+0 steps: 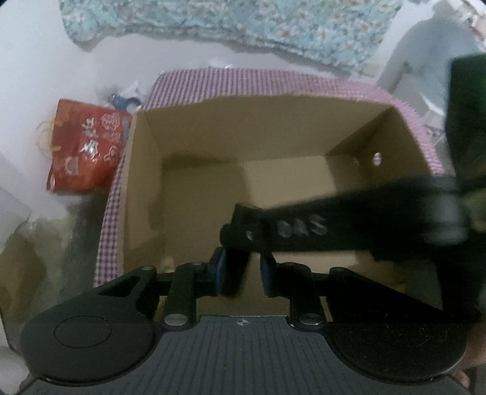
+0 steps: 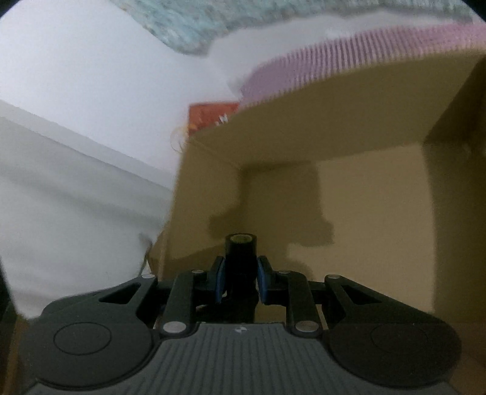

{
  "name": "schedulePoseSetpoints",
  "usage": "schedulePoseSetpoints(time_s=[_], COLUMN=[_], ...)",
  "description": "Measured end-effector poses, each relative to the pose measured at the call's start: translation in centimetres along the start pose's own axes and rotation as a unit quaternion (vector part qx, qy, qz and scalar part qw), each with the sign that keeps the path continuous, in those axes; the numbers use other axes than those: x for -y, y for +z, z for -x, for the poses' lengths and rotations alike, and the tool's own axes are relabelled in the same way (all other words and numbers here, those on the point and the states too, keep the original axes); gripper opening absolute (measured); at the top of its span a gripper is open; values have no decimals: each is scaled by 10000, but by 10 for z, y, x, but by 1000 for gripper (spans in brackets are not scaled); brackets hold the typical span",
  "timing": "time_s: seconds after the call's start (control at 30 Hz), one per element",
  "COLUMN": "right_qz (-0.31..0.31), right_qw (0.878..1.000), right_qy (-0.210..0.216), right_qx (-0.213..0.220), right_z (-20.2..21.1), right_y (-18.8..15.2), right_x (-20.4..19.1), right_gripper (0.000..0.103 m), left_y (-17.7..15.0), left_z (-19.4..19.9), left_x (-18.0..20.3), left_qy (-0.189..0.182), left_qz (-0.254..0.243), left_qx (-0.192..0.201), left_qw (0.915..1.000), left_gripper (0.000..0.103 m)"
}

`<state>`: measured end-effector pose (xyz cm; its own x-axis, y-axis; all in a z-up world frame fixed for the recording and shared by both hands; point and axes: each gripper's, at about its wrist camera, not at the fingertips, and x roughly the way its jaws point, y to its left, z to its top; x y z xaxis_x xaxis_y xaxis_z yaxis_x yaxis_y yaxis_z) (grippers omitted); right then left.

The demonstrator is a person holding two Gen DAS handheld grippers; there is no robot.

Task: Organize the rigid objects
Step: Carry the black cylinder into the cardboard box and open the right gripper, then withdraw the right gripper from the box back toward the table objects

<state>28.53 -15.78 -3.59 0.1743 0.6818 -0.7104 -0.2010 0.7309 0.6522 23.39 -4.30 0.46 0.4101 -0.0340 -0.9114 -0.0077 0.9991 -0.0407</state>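
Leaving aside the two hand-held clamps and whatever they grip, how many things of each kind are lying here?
Cardboard box: 1
Red pouch: 1
Floral cloth: 1
Blue item behind the box, too blurred to name: 1
Total: 4

Black bar (image 1: 349, 224) smeared by blur, white lettering perhaps unreadable, box (image 2: 334, 127) rim streaked, cut off right

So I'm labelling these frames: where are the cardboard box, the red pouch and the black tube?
box (image 1: 194, 209), left wrist view, bare floor.
red pouch (image 1: 88, 149), left wrist view, its middle.
black tube (image 2: 241, 258), right wrist view, upper body between the pads.
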Motion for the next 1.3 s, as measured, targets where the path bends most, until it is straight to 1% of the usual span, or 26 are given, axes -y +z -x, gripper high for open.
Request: schedulePoseSetpoints(time_s=[0.07, 0.2, 0.3, 0.4, 0.43, 0.47, 0.5, 0.57, 0.7, 0.73, 0.9, 1.0, 1.1, 1.2, 1.3], right_qz=[-36, -35, 41, 88, 110, 85, 64, -1, -240, -299, -431, -418, -394, -414, -479], right_qw=[9999, 9994, 9991, 9993, 9994, 9996, 9998, 10000, 9992, 9987, 9950, 9913, 9874, 9818, 9758], right_qy=[-68, -191, -165, -201, -203, -199, -152, -65, 214, 284, 645, 881, 1015, 1124, 1137], right_qx=[-129, -303, -377, -310, -258, -181, -106, 44, 247, 305, 626, 881, 1148, 1475, 1804], right_z=[-14, -40, -47, -45, -42, -38, -32, -22, 4, 9, 55, 90, 130, 167, 196], right_y=[5, 12, 14, 19, 19, 20, 18, 18, 16, 20, 5, -14, -38, -70, -109], right_x=[3, 0, -4, -11, -13, -13, -11, -10, -1, 2, 6, 8, 15, 25, 39], right_gripper=[24, 23, 25, 26, 28, 35, 41, 44, 44, 44, 44, 44, 44, 44, 44], left_y=[0, 0, -1, 0, 1, 1, 1, 1, -1, -1, -6, -12, -22, -36, -52], left_z=[0, 8, 12, 17, 18, 21, 23, 28, 40, 42, 65, 79, 96, 111, 120], left_x=[-5, -6, -12, -16, -18, -20, -21, -20, -17, -17, -13, -11, -7, -1, 4], left_qy=[-47, 80, 131, 97, 88, 70, 58, 35, -70, -98, -263, -351, -488, -663, -937], left_qz=[1, -28, 89, 195, 216, 242, 250, 251, 247, 244, 210, 164, 55, -78, -215], left_qx=[5, 101, 132, 175, 206, 250, 283, 339, 492, 536, 836, 1012, 1160, 1242, 1243], left_qw=[10000, 9999, 9998, 9996, 9995, 9994, 9993, 9991, 9985, 9982, 9959, 9941, 9920, 9900, 9876], left_gripper=[26, 27, 27, 28, 29, 32, 33, 35, 37, 37, 39, 41, 42, 45, 48])
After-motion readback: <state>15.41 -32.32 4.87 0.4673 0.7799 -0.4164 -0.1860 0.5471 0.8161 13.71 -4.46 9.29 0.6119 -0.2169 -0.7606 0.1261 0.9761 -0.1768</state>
